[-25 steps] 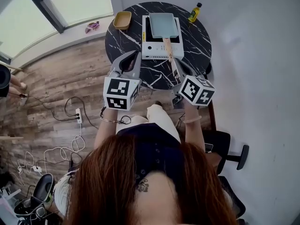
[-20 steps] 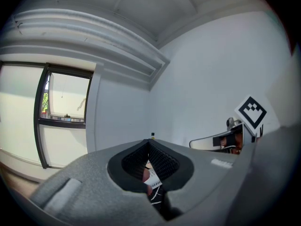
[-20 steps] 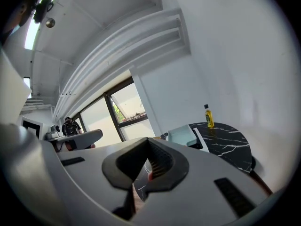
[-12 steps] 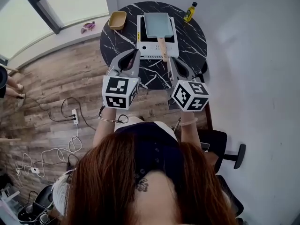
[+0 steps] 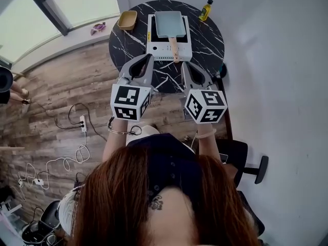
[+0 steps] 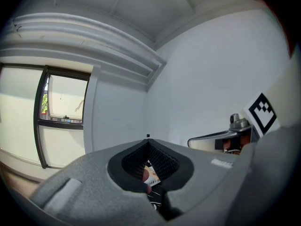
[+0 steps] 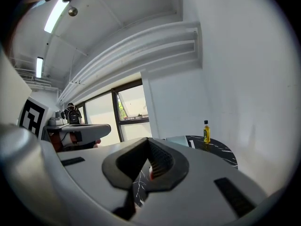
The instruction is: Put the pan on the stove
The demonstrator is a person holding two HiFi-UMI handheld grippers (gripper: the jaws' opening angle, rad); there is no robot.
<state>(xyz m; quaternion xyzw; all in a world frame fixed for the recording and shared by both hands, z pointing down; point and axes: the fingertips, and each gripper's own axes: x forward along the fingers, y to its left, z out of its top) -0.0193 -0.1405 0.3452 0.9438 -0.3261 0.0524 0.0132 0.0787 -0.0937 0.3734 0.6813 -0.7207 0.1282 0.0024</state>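
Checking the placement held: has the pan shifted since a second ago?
No. The pan still sits squarely on the white stove, with its handle pointing toward the person, as before.

Stove (image 5: 160, 50) partly hidden beneath pan (image 5: 170, 23)

Left gripper (image 6: 148, 139), jaws together, facing window (image 6: 61, 121)

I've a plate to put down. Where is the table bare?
Bare: right side of the table, between stove, bottle and rim; also the near strip in front of the stove. Crowded: back left, where the bowl sits close to the stove.
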